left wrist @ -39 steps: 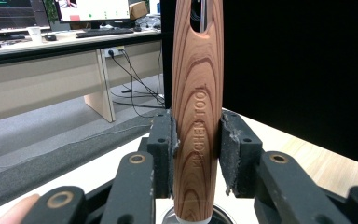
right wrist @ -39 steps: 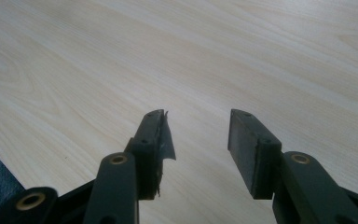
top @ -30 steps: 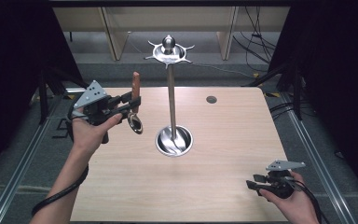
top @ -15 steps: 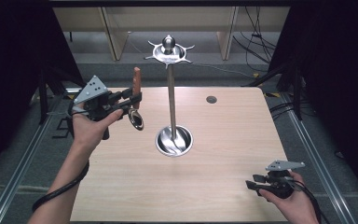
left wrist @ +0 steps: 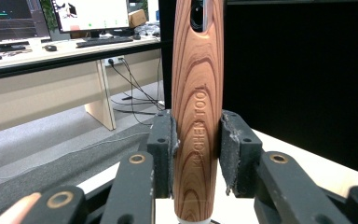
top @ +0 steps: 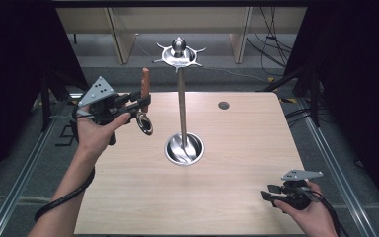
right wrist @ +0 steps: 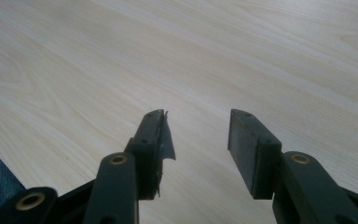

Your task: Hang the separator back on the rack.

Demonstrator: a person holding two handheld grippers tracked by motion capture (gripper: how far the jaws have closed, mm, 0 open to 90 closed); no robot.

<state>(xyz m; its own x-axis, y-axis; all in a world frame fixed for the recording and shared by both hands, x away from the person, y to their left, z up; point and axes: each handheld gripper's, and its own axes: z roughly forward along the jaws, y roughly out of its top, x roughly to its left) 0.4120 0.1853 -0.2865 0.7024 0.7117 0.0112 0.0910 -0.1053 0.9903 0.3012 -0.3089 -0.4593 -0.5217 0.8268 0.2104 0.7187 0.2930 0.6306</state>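
Note:
My left gripper (top: 142,105) is shut on a spoon with a wooden handle (top: 145,81), held upright above the table's left side; its metal bowl (top: 145,124) hangs below the jaws. In the left gripper view the handle (left wrist: 197,107), stamped KITCHEN TOOL, stands clamped between the two pads (left wrist: 163,154), with a hole near its top. A tall metal utensil stand (top: 180,98) rises from a round base (top: 184,149) at the table's middle, topped by a hooked disc (top: 178,53). My right gripper (top: 270,192) rests open near the front right corner; its pads (right wrist: 247,149) have bare wood between them.
The light wooden table (top: 237,148) has a small dark round hole (top: 223,105) at the back right. Metal rails run along both sides on the floor. Desk legs and cables lie beyond the far edge.
My left gripper has lifted the spoon a little and shifted it slightly left and higher. The right gripper has stayed put.

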